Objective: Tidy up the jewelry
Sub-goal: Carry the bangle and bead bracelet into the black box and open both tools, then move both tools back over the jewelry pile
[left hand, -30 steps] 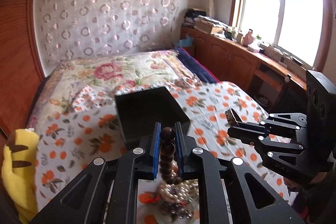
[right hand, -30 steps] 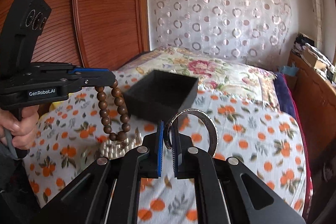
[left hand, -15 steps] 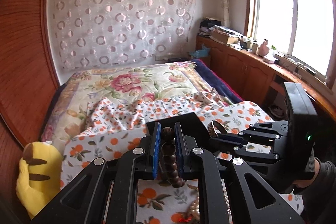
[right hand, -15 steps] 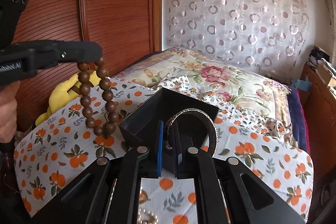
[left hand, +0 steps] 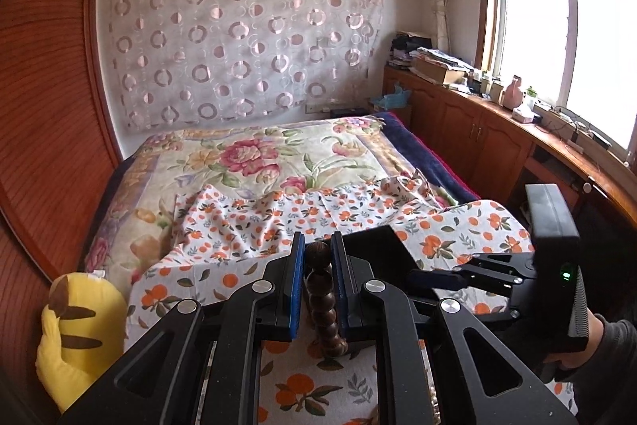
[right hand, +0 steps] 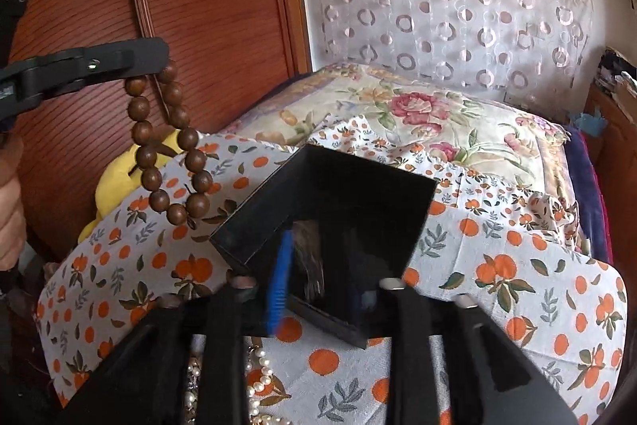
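Observation:
My left gripper (left hand: 317, 257) is shut on a brown wooden bead bracelet (left hand: 323, 305), held up in the air; the loop of beads (right hand: 167, 142) hangs from the left gripper (right hand: 159, 52) at the left of the right wrist view. A black open box (right hand: 338, 226) sits on the orange-print cloth (right hand: 517, 265). My right gripper (right hand: 322, 265) is over the box with its jaws apart. The silver bangle (right hand: 308, 261) shows blurred between them inside the box. In the left wrist view the right gripper (left hand: 422, 277) reaches into the box (left hand: 378, 249).
Pearl strands and other jewelry (right hand: 258, 377) lie on the cloth in front of the box. A yellow plush toy (left hand: 75, 329) lies at the bed's left edge by the wooden wardrobe (left hand: 43, 106). A cabinet (left hand: 497, 138) under the window runs along the right.
My right gripper moved forward over the box and its jaws opened, letting go of the silver bangle into it. My left gripper rose with the bead bracelet.

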Tool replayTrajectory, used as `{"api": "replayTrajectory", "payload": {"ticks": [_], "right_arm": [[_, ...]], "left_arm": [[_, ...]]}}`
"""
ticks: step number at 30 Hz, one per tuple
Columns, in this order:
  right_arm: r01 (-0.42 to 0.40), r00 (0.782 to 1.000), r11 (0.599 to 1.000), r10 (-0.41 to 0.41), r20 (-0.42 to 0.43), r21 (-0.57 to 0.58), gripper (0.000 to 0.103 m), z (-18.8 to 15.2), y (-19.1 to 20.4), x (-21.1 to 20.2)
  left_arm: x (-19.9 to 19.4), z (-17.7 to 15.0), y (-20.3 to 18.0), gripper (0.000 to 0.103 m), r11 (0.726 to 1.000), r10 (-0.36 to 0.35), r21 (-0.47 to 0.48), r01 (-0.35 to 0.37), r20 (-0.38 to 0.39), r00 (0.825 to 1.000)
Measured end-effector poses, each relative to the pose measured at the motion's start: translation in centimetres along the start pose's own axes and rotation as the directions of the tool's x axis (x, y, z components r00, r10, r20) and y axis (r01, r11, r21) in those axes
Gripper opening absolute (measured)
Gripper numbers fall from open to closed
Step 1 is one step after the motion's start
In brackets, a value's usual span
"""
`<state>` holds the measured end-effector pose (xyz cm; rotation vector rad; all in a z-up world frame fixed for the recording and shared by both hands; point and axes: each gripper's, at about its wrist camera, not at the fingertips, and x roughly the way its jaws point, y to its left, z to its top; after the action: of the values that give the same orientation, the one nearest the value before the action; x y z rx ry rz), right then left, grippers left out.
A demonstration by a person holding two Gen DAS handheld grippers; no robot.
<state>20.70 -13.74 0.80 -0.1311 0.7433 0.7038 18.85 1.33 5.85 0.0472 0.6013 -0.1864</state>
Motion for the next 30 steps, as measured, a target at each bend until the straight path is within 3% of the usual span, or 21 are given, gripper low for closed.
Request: {"api": "replayTrajectory", "payload": {"ticks": [14, 21, 30], "right_arm": [[0.048, 0.997, 0.998, -0.050, 0.057, 0.042, 0.038, -2.7, -2.2, -4.9], [0.052, 0.997, 0.997, -0.055, 0.055, 0.058, 0.038, -4.1, -3.1, -5.3], [0.072, 0.997, 0.994, -0.075, 0.036, 0.084, 0.038, -5.5, -4.0, -5.0]], "left_arm": [[3.8, 1.8, -2.8, 0.012, 1.000, -0.016, 0.021, 0.016, -0.027, 1.000], [5.8, 1.1, -4.1, 0.012, 0.999, -0.025, 0.031, 0.028, -0.070, 0.997], [6.0, 0.5, -5.9, 0.012, 0.995, -0.087, 0.039, 0.091, -0.101, 0.991]]}}
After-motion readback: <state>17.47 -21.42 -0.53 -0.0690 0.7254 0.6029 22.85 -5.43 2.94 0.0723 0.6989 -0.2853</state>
